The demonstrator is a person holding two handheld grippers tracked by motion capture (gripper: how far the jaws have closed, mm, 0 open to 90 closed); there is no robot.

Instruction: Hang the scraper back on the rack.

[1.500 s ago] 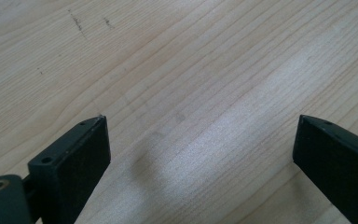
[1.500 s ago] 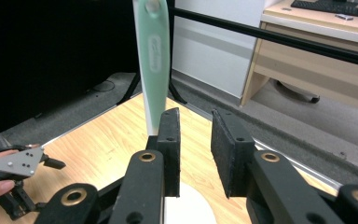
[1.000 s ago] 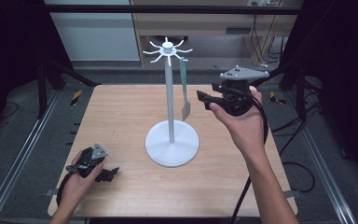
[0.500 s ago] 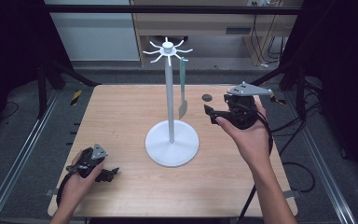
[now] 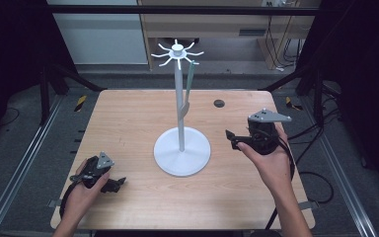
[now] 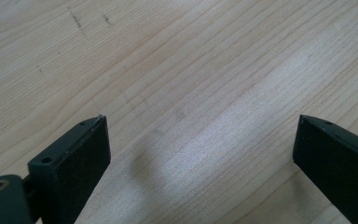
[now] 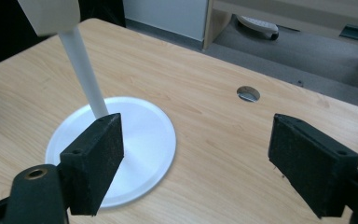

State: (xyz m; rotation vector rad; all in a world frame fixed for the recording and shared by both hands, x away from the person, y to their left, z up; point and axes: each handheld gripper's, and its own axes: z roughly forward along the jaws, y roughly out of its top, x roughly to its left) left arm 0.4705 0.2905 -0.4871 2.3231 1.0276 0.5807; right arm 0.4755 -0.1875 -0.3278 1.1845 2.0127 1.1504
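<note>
A white stand rises from a round base (image 5: 181, 150) at the table's middle, with spokes (image 5: 177, 49) at its top. A grey-green utensil (image 5: 188, 86) hangs from one spoke beside the pole. My right gripper (image 5: 231, 139) is low over the table just right of the base, pointing at it. Its jaws have just been opening and stand wide with nothing between them. In the right gripper view (image 7: 196, 163) they frame the base (image 7: 140, 135) and pole (image 7: 85, 77). My left gripper (image 5: 118, 184) rests at the front left, open (image 6: 200, 154) over bare wood.
A small round hole (image 5: 219, 103) (image 7: 248, 93) lies in the wooden table (image 5: 128, 123) behind the right gripper. Metal frame rails run along both sides of the table. Cables trail off to the right. A shelf unit stands behind the table.
My right hand has come down and toward the front, away from the hanging utensil to beside the stand's base, its jaws wider. The left hand has stayed put.
</note>
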